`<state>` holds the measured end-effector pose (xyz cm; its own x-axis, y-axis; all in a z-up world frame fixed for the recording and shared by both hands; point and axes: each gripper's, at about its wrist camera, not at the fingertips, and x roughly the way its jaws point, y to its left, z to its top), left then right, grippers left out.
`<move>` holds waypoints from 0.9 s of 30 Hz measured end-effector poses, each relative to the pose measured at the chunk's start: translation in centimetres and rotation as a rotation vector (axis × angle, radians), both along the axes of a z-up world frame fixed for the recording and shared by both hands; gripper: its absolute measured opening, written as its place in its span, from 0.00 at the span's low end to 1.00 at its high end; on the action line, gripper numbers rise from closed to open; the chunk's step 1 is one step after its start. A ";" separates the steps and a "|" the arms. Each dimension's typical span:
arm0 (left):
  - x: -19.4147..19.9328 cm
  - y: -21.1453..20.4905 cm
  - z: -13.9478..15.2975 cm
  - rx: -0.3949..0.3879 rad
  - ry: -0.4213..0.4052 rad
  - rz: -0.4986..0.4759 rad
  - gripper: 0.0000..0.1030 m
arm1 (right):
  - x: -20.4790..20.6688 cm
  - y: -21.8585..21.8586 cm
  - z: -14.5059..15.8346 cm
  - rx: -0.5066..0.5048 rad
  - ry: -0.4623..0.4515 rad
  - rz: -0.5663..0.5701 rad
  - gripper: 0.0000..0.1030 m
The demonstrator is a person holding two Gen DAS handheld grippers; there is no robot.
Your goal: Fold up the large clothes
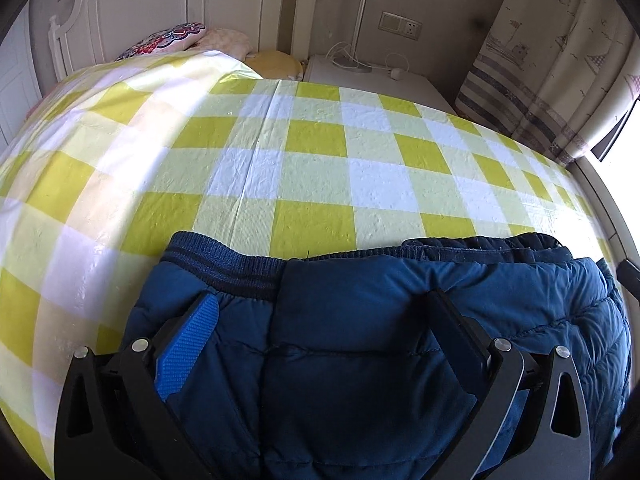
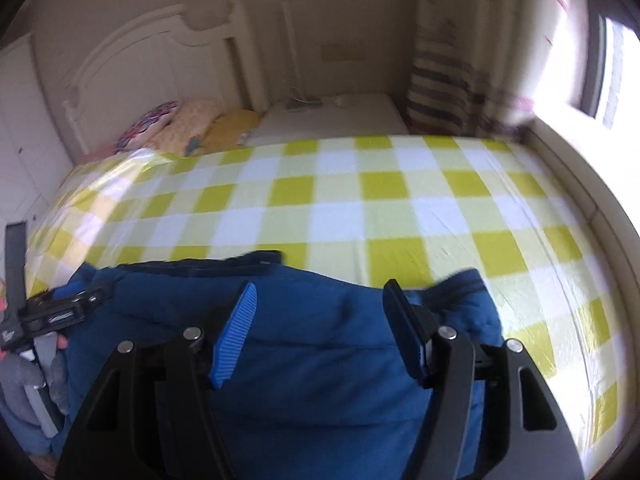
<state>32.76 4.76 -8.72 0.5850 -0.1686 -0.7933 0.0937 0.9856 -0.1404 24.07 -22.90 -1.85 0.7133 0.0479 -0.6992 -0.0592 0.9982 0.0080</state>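
Blue padded trousers [image 1: 360, 320] lay on the bed [image 1: 300, 160], near edge, on the yellow-and-white checked cover [image 2: 340, 208]. The ribbed waistband [image 1: 224, 256] faced the headboard [image 2: 160, 60].

Left gripper [image 1: 320, 320] hovered over the trousers just below the waistband. Its fingers [image 1: 192, 344] were spread wide, nothing pinched between them; I could not tell whether the tips touched the fabric.

Right gripper [image 2: 320, 320] was also above the trousers, fingers [image 2: 236, 332] apart, about mid-range, holding nothing. The right wrist view was motion-blurred. A loose flap of the trousers [image 2: 460, 292] stuck out past the right finger.

In the right wrist view the left gripper [image 2: 52, 312] showed at the left edge, with part of a hand [image 2: 60, 344] behind it.

Pillows [image 1: 180, 40] sat at the head of the bed, a white nightstand [image 1: 360, 76] beside them.
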 end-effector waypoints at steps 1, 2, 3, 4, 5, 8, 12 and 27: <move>0.0 0.1 0.0 -0.002 0.000 0.000 0.96 | 0.1 2.4 -0.3 -0.037 0.007 0.075 0.63; -0.1 0.2 0.0 -0.006 0.000 0.000 0.96 | 0.6 4.0 -1.0 -0.052 0.034 0.126 0.63; -0.1 0.2 0.0 -0.010 0.001 0.000 0.96 | 1.4 5.5 -2.8 -0.065 0.099 0.163 0.60; -0.1 0.3 0.0 -0.013 0.001 -0.001 0.96 | 2.4 6.6 -5.4 -0.112 0.174 0.177 0.62; 0.0 0.3 -0.1 -0.018 0.001 0.001 0.96 | 2.4 7.0 -5.7 -0.113 0.158 0.179 0.63; 0.0 0.4 0.0 -0.030 0.003 0.003 0.96 | 2.2 6.1 -4.9 -0.064 0.155 0.177 0.61; 0.0 0.4 0.0 -0.027 0.000 0.003 0.96 | 0.7 0.5 -1.9 -0.013 0.044 -0.001 0.63; -0.1 0.4 0.0 -0.020 -0.004 0.004 0.96 | -1.3 -12.1 -3.9 0.362 0.023 -0.297 0.68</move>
